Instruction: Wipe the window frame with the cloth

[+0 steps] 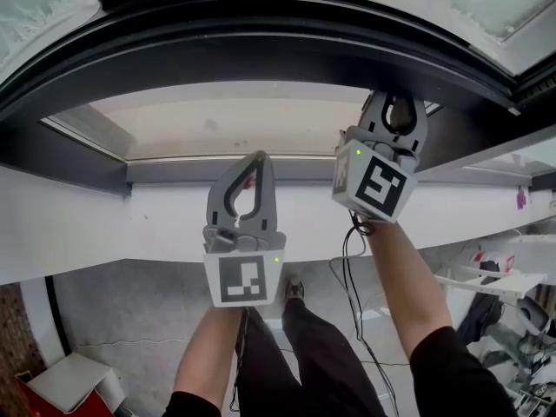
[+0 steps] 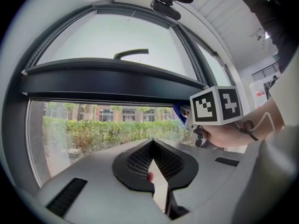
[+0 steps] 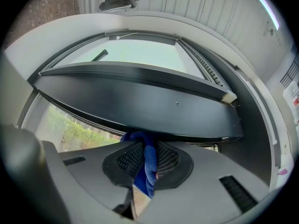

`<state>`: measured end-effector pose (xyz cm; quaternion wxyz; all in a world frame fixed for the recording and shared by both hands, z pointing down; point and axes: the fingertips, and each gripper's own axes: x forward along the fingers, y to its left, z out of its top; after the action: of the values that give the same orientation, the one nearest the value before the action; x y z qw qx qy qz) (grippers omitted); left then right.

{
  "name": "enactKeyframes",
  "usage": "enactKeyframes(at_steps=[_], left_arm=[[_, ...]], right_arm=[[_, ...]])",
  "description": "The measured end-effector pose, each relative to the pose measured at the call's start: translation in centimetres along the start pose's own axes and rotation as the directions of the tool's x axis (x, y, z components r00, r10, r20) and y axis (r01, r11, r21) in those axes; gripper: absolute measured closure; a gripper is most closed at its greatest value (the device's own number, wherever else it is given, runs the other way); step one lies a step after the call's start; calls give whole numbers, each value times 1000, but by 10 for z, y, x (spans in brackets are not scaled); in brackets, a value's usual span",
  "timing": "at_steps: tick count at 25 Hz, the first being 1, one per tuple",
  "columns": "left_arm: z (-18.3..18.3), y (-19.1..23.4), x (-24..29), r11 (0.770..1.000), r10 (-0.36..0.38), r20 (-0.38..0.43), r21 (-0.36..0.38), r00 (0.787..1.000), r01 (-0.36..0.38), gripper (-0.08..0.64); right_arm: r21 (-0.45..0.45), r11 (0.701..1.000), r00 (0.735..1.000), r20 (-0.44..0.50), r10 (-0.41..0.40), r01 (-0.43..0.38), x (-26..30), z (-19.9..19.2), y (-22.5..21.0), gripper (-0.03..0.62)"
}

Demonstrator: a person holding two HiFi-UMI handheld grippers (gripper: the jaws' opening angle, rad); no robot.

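The dark window frame (image 1: 261,50) curves across the top of the head view, with glass above and below it. My right gripper (image 1: 398,102) is raised against the frame's underside, right of centre. In the right gripper view it (image 3: 145,146) is shut on a blue cloth (image 3: 148,164), whose top bunches against the dark frame bar (image 3: 140,101). My left gripper (image 1: 252,165) hangs lower and to the left, in front of the pale sill, shut with nothing in it (image 2: 152,146). From the left gripper view, a bit of the cloth (image 2: 179,111) shows beside the right gripper's marker cube (image 2: 216,105).
A white wall band (image 1: 104,224) runs below the window. Cables (image 1: 356,268) dangle from the right gripper. On the floor lie a white box (image 1: 69,380) at lower left and a rack (image 1: 512,276) at right. A dark window handle (image 2: 131,53) sits on the upper pane.
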<state>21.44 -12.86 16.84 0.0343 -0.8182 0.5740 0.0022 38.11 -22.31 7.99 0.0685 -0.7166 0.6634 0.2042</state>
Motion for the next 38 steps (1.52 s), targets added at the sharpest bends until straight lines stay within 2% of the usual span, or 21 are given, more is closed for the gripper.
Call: enactKeyframes(at_steps=[7,11,21,27,33,38], left_arm=[[1,28,-12,999,38,-3,-32,999,-38,555],[2,41,-20,999,43,-14,-12,999,-44,555],[2,72,-36,998,62,-17,-21,998,-62,555],[4,92,-44,998,59,-25,-8,998,-60,555],[0,111,-51,998,66,-23,-11,998,-67,555],[0,128,-58,998,67,-24,-1,997,-67,555]], right_arm=[[16,999,999,4,47,-47,-3,10,36,571],[22,998,998,2,61,-61,-4,14,53,571],[34,993,994,15,111,-112,-7,27,100,571],[40,994,995,9,102,-103,-8,30,116,571],[33,988,988,32,152,-153,-11,40,151,571],[46,988,989,18,144,-145,-11,41,162,571]])
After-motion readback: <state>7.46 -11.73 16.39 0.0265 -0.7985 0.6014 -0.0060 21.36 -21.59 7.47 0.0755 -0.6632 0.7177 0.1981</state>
